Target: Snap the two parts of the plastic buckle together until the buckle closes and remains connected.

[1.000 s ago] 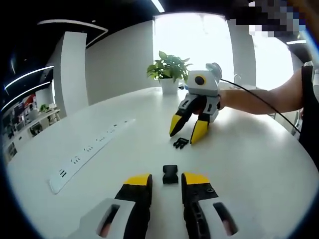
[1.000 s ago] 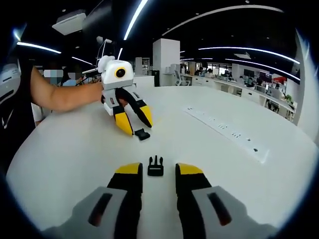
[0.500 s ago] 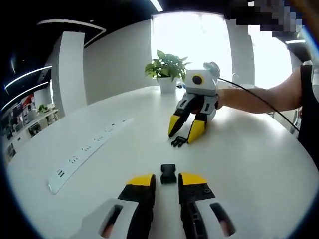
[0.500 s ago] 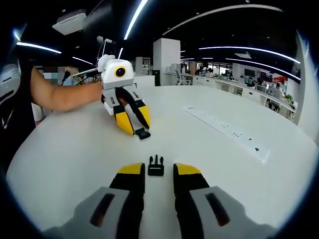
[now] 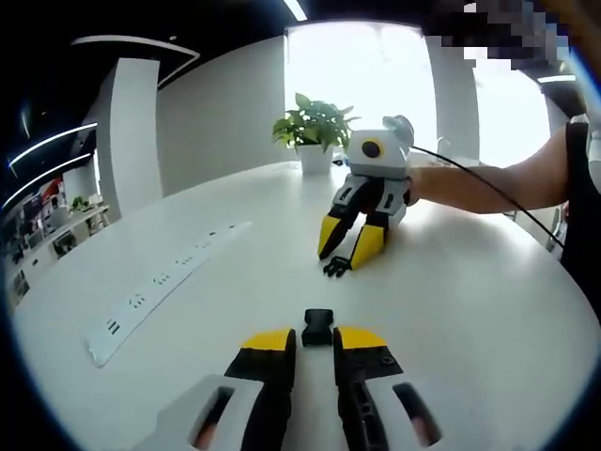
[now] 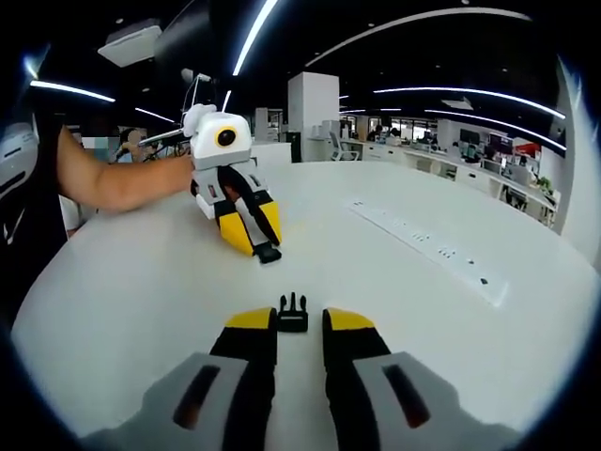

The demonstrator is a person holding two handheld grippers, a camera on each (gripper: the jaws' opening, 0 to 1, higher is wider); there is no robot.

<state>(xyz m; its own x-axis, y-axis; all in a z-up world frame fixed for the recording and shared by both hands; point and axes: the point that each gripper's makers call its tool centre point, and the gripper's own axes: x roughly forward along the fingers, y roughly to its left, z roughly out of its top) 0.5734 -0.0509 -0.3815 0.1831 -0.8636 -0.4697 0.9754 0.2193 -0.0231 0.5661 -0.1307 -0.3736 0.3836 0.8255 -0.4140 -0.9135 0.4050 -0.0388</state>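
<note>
Left gripper view: the left gripper (image 5: 316, 340) rises from 6 o'clock, its yellow-tipped jaws narrowed to a slim gap, with the socket (image 5: 318, 327) lying on the white table (image 5: 470, 310) just beyond the tips and not yet pinched. Farther out toward 12 o'clock the right gripper (image 5: 344, 254) points down over the pronged half (image 5: 336, 268), its tips just above or touching it. At 9 o'clock a power strip (image 5: 160, 282) runs along the table, and a plant (image 5: 315, 127) stands at the far edge near 12 o'clock. In the right gripper view the same layout mirrors: the right gripper (image 6: 299, 322) has its jaws nearly together at 6 o'clock, the pronged half (image 6: 292, 317) sits at their tips with its prongs aimed away, and the left gripper (image 6: 252, 235) stands over the socket (image 6: 268, 253) at 11 o'clock. The two halves lie well apart, so the step in hand looks like the pick-up of each piece. Whether either half is already gripped I cannot tell. Next, each gripper likely needs a firm pinch, then prongs lined up with the socket mouth.
</note>
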